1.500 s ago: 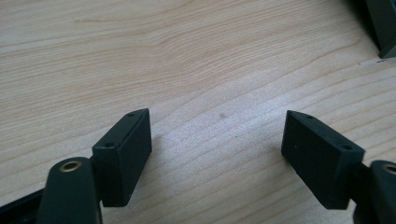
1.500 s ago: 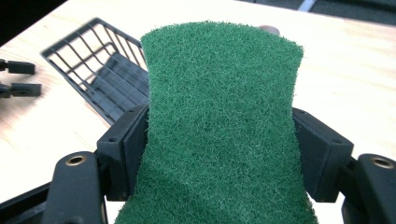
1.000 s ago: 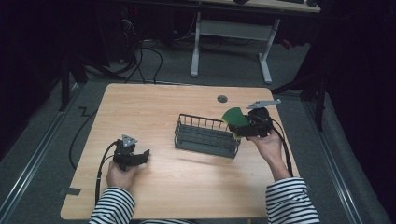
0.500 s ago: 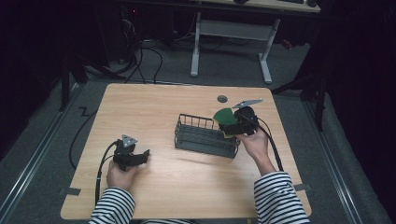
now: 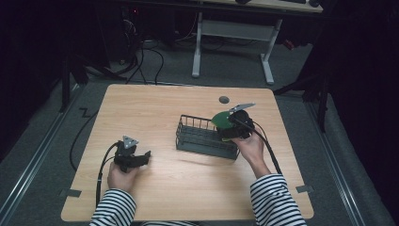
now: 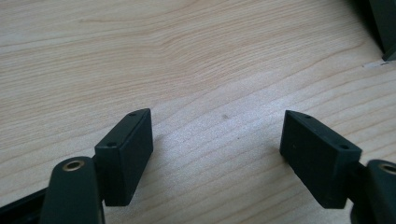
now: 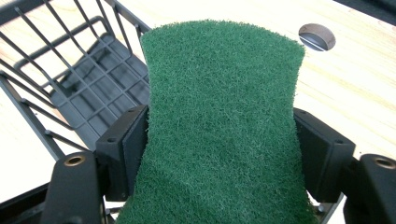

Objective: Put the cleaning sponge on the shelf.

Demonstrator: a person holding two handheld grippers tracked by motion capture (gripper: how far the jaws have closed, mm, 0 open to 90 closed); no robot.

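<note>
One claw-held sponge above basket rim.

Left gripper agape, right gripper clamped

Light wood table, wire basket on it, grommet hole

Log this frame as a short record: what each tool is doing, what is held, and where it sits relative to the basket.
right tool: shut on the green scouring pad, squeezing its sides
pad position: above the right end of the wire basket, not yet inside
left tool: open, nothing between its jaws, low over the bare wooden table
basket contents: none visible
other: round cable hole behind the basket
</note>
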